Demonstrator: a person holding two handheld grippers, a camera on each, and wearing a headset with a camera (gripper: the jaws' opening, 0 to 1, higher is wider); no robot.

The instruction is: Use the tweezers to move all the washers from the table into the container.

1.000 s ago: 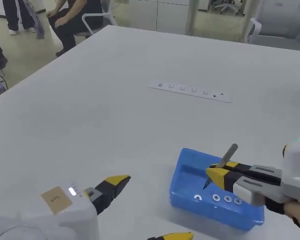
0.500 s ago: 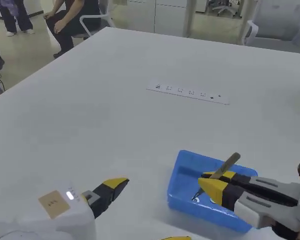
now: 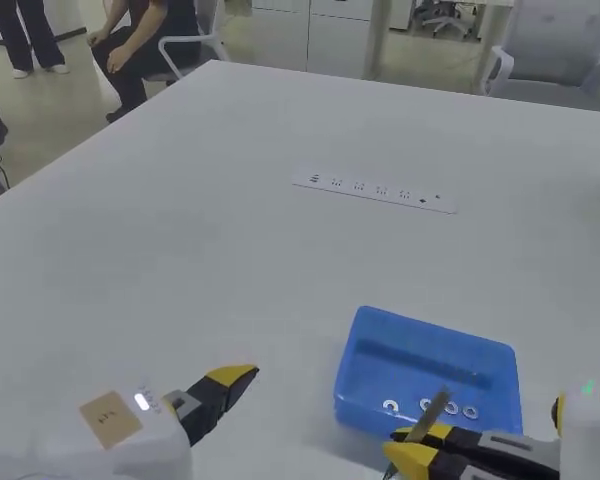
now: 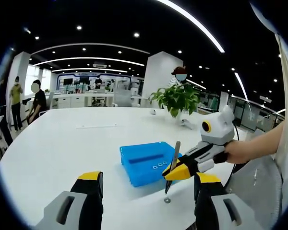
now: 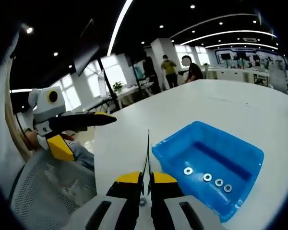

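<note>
A second ago the right hand-held gripper (image 3: 400, 455) was over the container (image 3: 430, 330) with the tweezers (image 3: 427, 415) dipped toward its floor. Now it has pulled back off the container to the near side, toward the person. Four washers (image 3: 425, 405) lie in a row inside the container along its near wall, the same count as a second ago. We read that as the drop already done and this as the trip back for the next pick. The right hand-held gripper's jaws are pressed together, pinching the tweezers, tips pointing down. In the left gripper view a loose washer (image 4: 167, 200) lies on the tabletop (image 3: 230, 250) just outside the container's near wall, right under the tweezer tips. We can't tell if the tips touch it yet. The left hand-held gripper (image 4: 148, 178) is spread wide, holding nothing, parked left of the container and apart from it. Our call on status: four in, at least this one left. The next move needs the tips to straddle the flat washer and close without skating it off across the smooth tabletop.
</note>
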